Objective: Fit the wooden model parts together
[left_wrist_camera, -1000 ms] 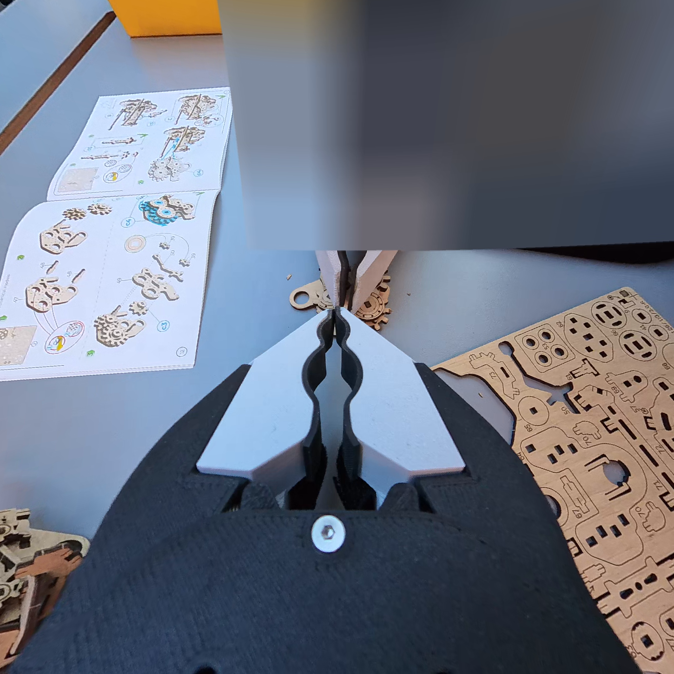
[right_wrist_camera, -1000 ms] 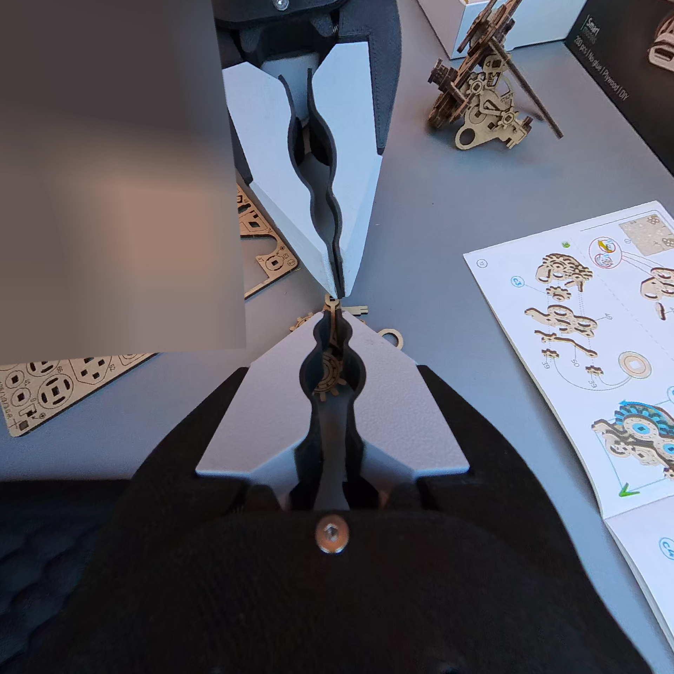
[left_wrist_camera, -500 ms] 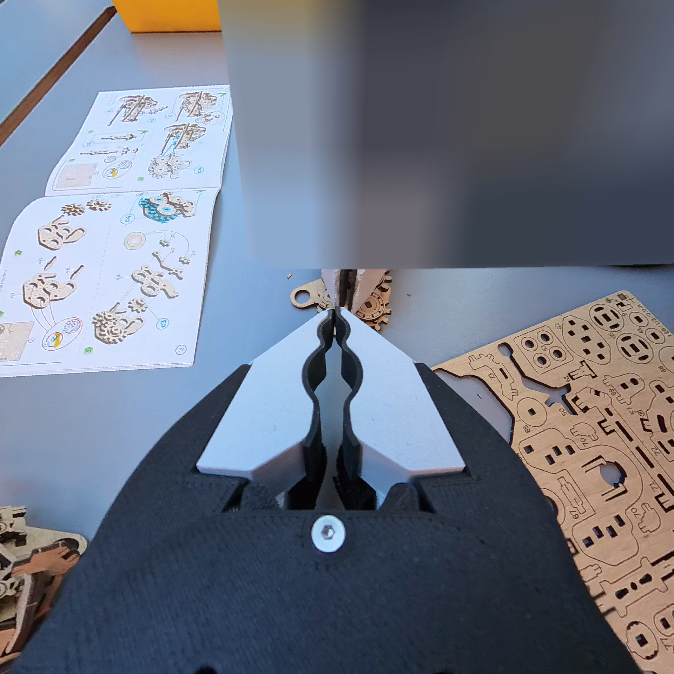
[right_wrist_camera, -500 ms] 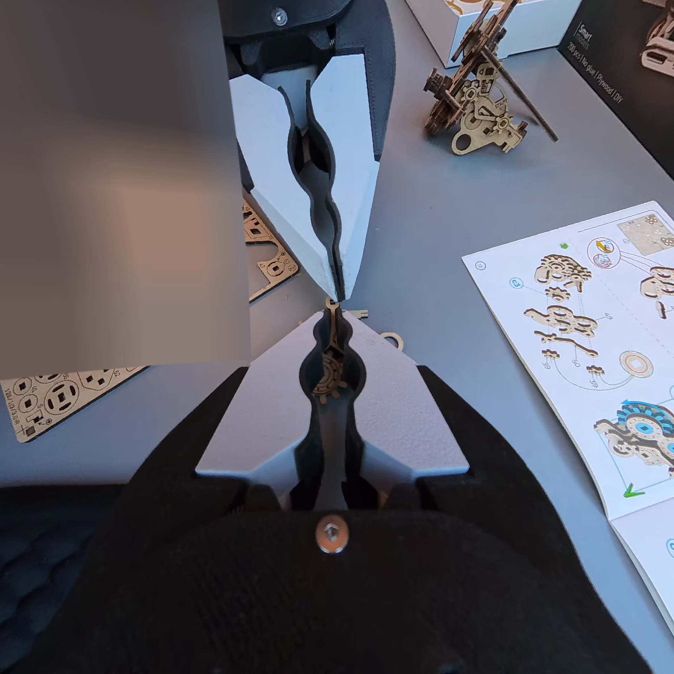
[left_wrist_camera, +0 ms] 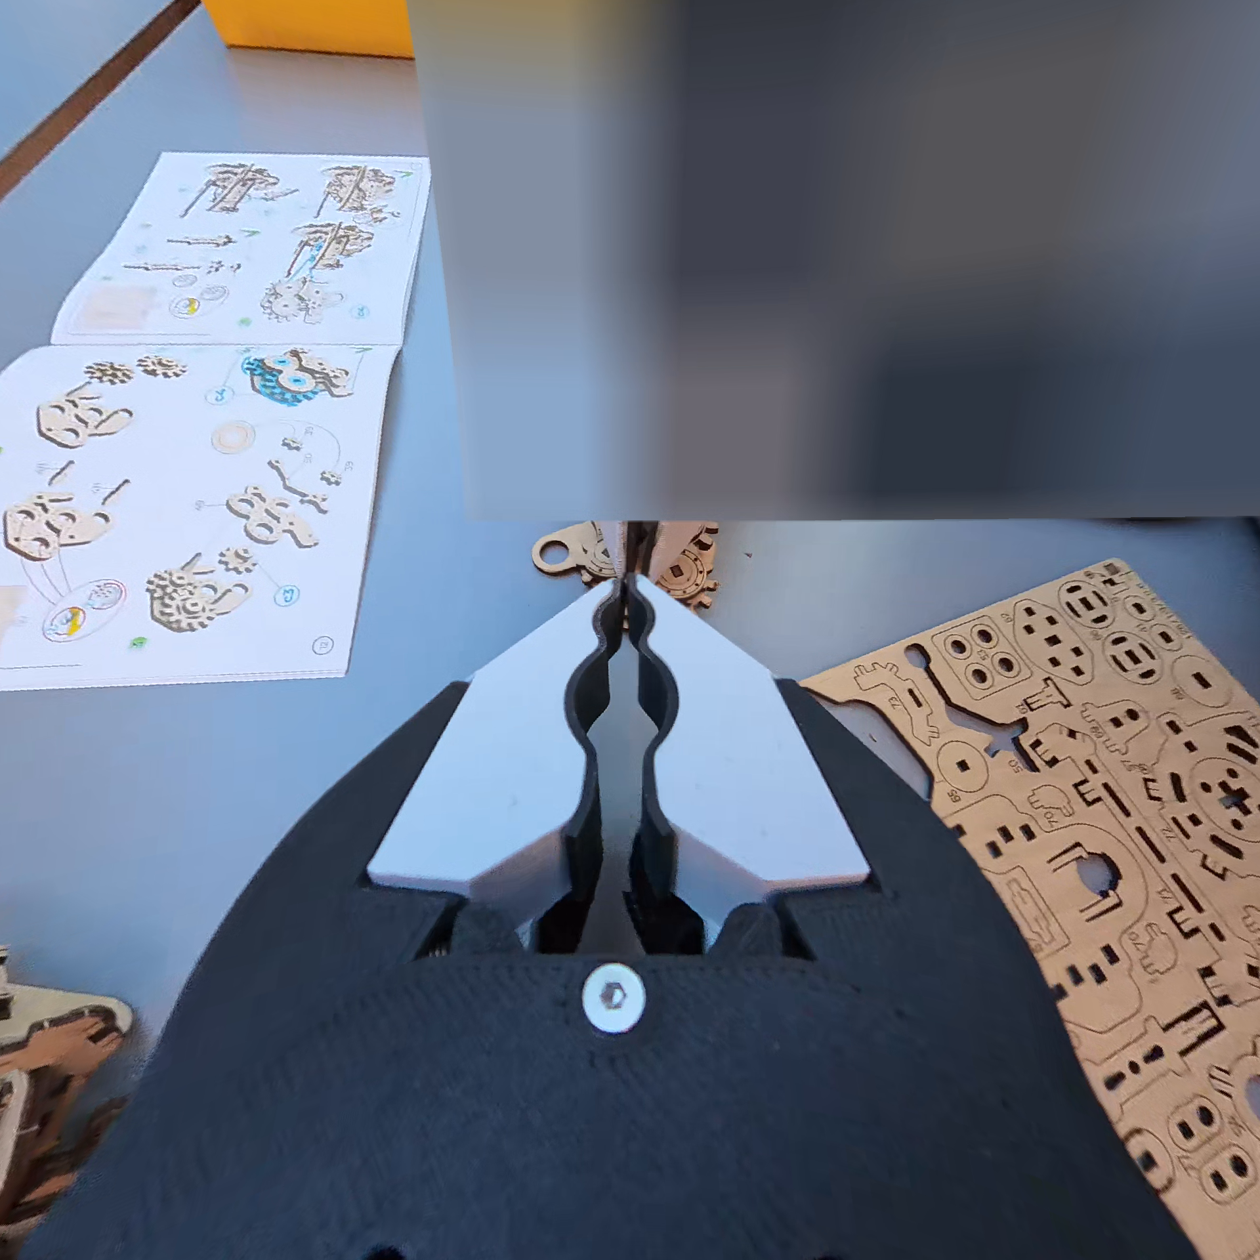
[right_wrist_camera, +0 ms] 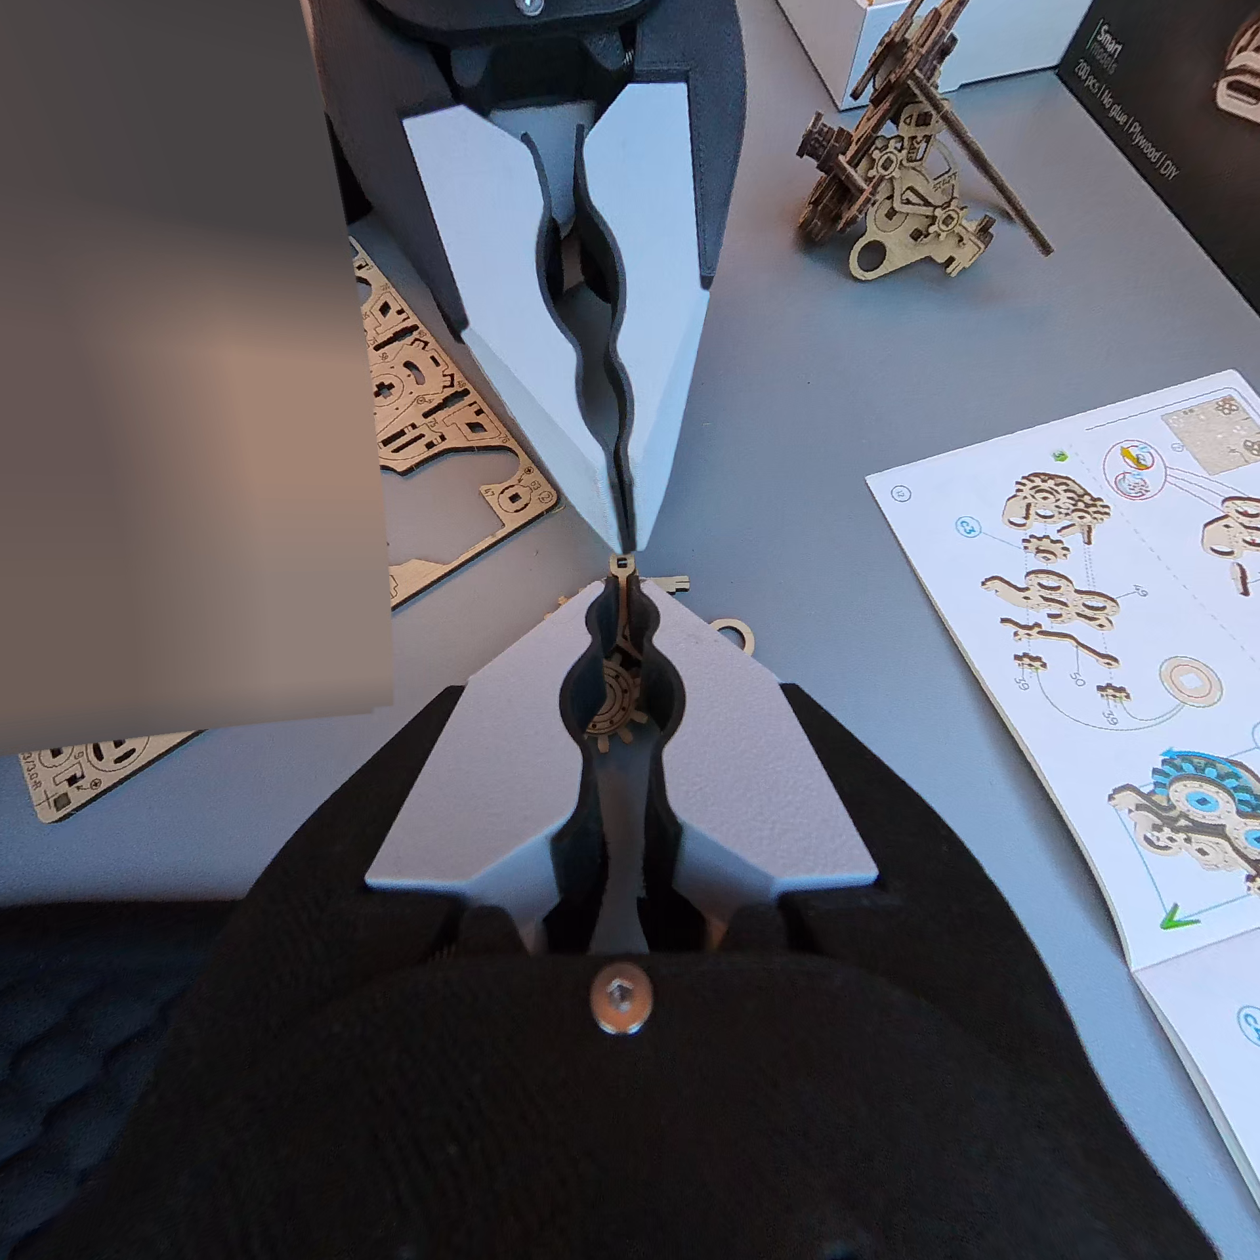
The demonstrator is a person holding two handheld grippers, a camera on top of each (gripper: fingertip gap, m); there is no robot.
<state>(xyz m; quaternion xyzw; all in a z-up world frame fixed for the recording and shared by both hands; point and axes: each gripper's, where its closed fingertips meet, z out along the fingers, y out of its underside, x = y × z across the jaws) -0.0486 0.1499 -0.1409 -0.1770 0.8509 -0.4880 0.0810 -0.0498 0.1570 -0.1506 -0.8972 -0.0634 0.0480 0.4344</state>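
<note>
My right gripper (right_wrist_camera: pixel 622 588) is shut on a flat wooden gear assembly (right_wrist_camera: pixel 613 702). A gear shows between its fingers, and a ring lug (right_wrist_camera: pixel 733 631) sticks out to the right. A thin wooden strip (right_wrist_camera: pixel 622 564) pokes up past the tips. My left gripper (right_wrist_camera: pixel 624 542) comes from the far side, shut, with its tips touching the strip's end. In the left wrist view my left gripper (left_wrist_camera: pixel 624 588) is shut, and the assembly (left_wrist_camera: pixel 688 569) sits just beyond it. A blurred patch hides most of the right gripper there.
An open instruction booklet (left_wrist_camera: pixel 191 477) lies on the grey table (left_wrist_camera: pixel 204 784), also in the right wrist view (right_wrist_camera: pixel 1091 648). A plywood parts sheet (left_wrist_camera: pixel 1091 818) lies beside the left gripper. A built wooden model (right_wrist_camera: pixel 907 184), a white box (right_wrist_camera: pixel 886 41) and a black box (right_wrist_camera: pixel 1159 136) stand behind it. Less than 4 cm separates the two grippers' tips.
My left gripper has shifted and tilted slightly while its tips stay at the strip's end. My right gripper keeps its hold on the gear assembly.
</note>
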